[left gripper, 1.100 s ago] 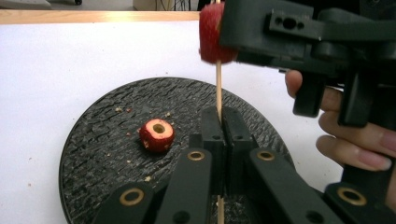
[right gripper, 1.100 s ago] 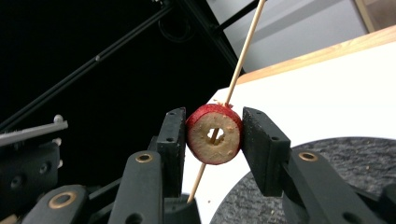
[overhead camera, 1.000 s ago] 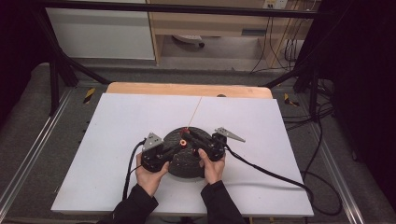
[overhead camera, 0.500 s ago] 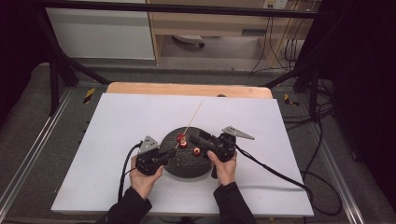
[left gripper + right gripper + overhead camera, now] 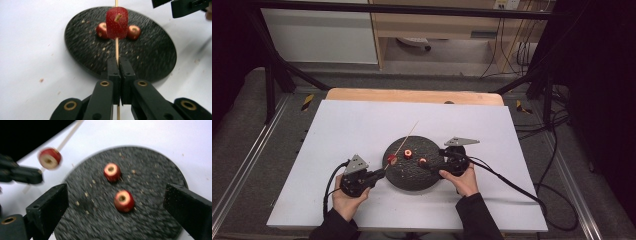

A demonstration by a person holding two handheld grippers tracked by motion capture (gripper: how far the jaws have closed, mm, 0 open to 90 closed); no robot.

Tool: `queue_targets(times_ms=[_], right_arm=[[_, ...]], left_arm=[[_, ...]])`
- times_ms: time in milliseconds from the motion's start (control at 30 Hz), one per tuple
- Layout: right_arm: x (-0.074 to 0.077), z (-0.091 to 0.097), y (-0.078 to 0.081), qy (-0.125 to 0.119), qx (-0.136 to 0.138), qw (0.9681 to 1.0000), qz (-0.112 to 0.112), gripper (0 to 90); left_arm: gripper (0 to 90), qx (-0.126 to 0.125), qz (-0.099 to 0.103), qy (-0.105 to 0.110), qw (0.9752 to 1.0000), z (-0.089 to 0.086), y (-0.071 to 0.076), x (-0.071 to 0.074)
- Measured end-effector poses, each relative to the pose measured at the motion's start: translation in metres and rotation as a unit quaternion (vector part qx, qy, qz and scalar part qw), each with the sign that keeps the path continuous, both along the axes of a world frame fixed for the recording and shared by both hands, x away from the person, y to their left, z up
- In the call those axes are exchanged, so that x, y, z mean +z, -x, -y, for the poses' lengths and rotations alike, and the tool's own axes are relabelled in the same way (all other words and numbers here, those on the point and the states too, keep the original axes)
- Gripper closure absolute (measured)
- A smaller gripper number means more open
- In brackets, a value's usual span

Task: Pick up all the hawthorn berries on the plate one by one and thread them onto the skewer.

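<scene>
— So, nearest the person, what are the hands doing?

— Each hand holds a gripper at the near side of the white table (image 5: pixel 337 125). The left gripper (image 5: pixel 379 173) has its jaws pressed together on a thin wooden skewer (image 5: pixel 116 50); in the left gripper view the stick passes between the two black jaws and runs on away from them.

— And what is on the stick?

— One red apple piece (image 5: pixel 117 23) is threaded onto it, a little way beyond the jaw tips, raised over the near left edge of the round black plate (image 5: pixel 412 180). From above, the skewer slants up and away to the right past that piece.

— The other hand?

— The right gripper (image 5: pixel 432 165) reaches in over the plate's right side with its jaws spread wide. In the right gripper view they stand well apart with nothing between them.

— What lies on the plate itself?

— Two more red pieces with cored centres: one (image 5: pixel 124 201) nearer the right gripper and one (image 5: pixel 112 172) farther in, close together but apart. Pale crumbs dot the dark surface.

— Beyond the table?

— A wooden edge (image 5: pixel 412 96), then shelving and cables on the floor.
</scene>
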State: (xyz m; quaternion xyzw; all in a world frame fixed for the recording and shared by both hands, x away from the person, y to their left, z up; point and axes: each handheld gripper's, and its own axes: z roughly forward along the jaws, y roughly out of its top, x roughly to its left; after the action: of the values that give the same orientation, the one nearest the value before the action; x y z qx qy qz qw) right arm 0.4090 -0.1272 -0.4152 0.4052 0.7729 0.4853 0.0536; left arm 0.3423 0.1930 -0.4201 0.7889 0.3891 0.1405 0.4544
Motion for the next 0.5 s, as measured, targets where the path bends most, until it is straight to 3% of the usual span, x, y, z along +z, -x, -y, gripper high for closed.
queue_targets(times_ms=[133,200,367,500], right_arm=[[0.002,-0.001,-0.005,0.054,0.018,0.9983,-0.009,6.0],[0.004,-0.002,-0.008,0.077,0.027,0.9966,-0.016,6.0],[0.01,-0.01,-0.018,0.132,0.047,0.9895,-0.036,7.9],[0.015,-0.019,-0.026,0.173,0.067,0.9813,-0.05,11.3]], left_arm=[[88.4,0.002,-0.008,-0.005,1.0,-0.014,0.006,-0.004],[88.4,0.005,0.0,-0.015,0.9999,-0.02,0.011,-0.006],[88.4,0.008,-0.003,-0.021,0.9997,-0.033,0.017,-0.009],[88.4,0.005,-0.005,-0.018,0.9998,-0.038,0.019,-0.01]])
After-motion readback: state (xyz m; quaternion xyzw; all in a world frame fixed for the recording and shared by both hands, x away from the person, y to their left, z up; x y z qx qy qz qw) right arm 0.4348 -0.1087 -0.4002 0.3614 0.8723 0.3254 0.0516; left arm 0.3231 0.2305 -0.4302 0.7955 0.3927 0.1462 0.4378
